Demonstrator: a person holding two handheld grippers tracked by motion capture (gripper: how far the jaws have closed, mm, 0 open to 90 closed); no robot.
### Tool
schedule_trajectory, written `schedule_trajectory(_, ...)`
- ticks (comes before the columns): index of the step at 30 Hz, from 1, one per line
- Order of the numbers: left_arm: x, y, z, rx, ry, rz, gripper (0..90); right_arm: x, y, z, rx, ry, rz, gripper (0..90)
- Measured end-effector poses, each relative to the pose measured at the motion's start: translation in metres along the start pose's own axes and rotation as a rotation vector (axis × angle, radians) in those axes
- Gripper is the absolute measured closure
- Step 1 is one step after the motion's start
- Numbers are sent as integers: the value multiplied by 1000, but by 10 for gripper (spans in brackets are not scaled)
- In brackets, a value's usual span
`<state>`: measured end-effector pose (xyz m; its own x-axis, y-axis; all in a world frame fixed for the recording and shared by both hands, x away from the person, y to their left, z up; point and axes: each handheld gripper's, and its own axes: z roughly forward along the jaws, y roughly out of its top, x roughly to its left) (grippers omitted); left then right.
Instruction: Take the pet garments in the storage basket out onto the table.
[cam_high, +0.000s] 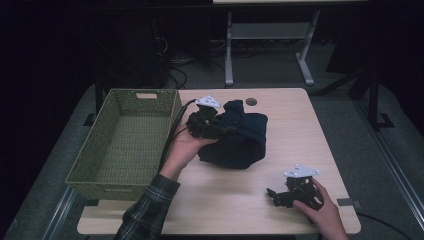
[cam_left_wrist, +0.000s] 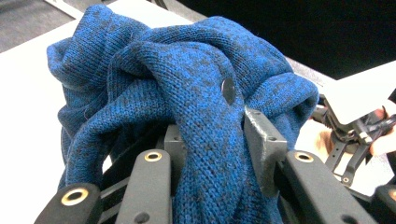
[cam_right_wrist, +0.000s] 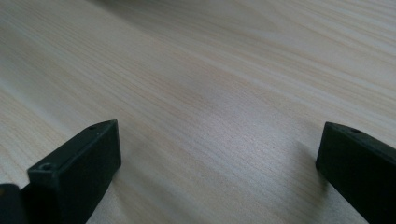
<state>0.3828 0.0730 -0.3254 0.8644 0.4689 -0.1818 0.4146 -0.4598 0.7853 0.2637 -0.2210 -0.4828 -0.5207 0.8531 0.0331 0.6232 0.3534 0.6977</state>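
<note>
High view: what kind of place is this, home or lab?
Probably a lab or workshop data-collection station, not a home: a bare wooden table on grey carpet, another metal-legged bench behind it, and loose cables on the floor in a dark room.

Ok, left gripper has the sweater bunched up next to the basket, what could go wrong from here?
1. The left gripper pinches only one fold of the blue sweater; the rest may sag, drag on the table, or slip free.
2. Loose folds could catch on the basket rim instead of dropping inside.
3. The right gripper rests open on the table, apart from the sweater, so nothing supports the far side.
</note>
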Motion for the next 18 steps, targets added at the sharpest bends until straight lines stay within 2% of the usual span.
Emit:
schedule_trajectory(8, -5, -9, 33, 51, 7, 5, 649, 0, 0, 0, -1, 0, -1, 0)
schedule_trajectory(18, -5, -27, 73, 129, 16, 11, 648, 0, 0, 0, 3, 0, 0, 0)
